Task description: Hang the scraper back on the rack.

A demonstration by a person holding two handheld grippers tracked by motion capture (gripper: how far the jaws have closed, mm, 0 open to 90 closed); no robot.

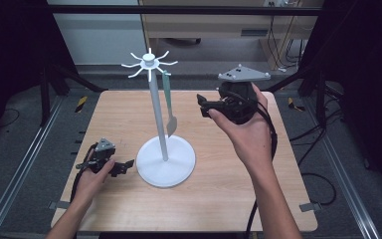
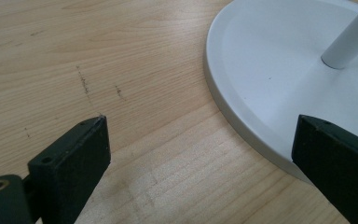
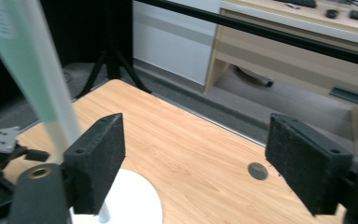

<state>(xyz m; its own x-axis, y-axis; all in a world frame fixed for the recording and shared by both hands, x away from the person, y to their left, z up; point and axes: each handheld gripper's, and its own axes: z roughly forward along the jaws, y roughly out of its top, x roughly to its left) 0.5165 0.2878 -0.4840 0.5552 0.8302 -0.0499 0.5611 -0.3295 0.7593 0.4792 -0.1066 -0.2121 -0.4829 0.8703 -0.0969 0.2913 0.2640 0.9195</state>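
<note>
High view: spatula (image 1: 169, 107) hangs on rack (image 1: 165, 160), beside open right tongs (image 1: 202, 105); left tongs (image 1: 125, 165) open.

In the right gripper view the right gripper (image 3: 193, 165) has its two black jaws standing wide apart with nothing between them, above the wooden table (image 3: 186, 140). At the left a pale green utensil handle (image 3: 21, 56) slants down in front of the white pole (image 3: 63, 119), whose round white base (image 3: 135, 200) shows low between the jaws. At the far left edge lies the left gripper (image 3: 2, 151), and beyond the table's far edge are a black bar (image 3: 270, 32) and a pale wood cabinet (image 3: 307, 51).
</note>
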